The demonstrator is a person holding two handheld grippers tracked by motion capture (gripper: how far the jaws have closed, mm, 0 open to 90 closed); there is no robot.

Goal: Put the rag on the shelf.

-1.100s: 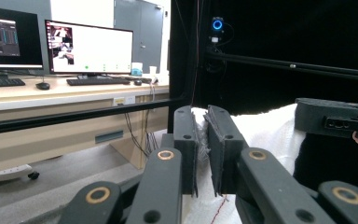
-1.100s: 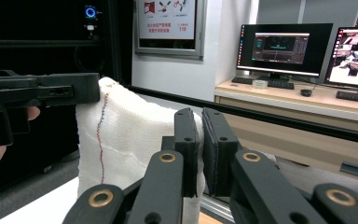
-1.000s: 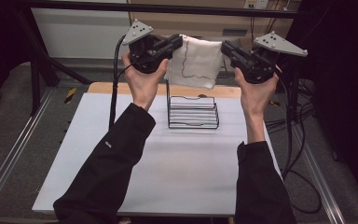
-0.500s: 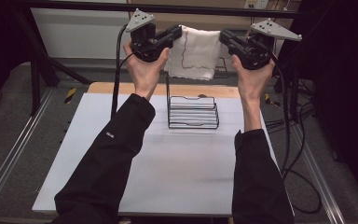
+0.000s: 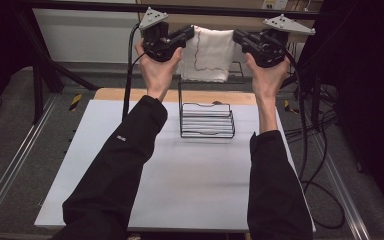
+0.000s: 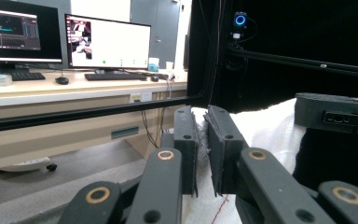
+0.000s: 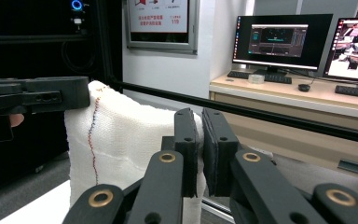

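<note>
Both tongs, left point(image 5: 187, 34) and right point(image 5: 239, 37), pinch the white knitted cloth point(image 5: 209, 54) by its top corners, now lifted higher above the black wire rack point(image 5: 206, 120), stretched flat, ready for draping.

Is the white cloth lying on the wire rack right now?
No, the white cloth hangs in the air above the wire rack, stretched between the left tool and right tool.
</note>
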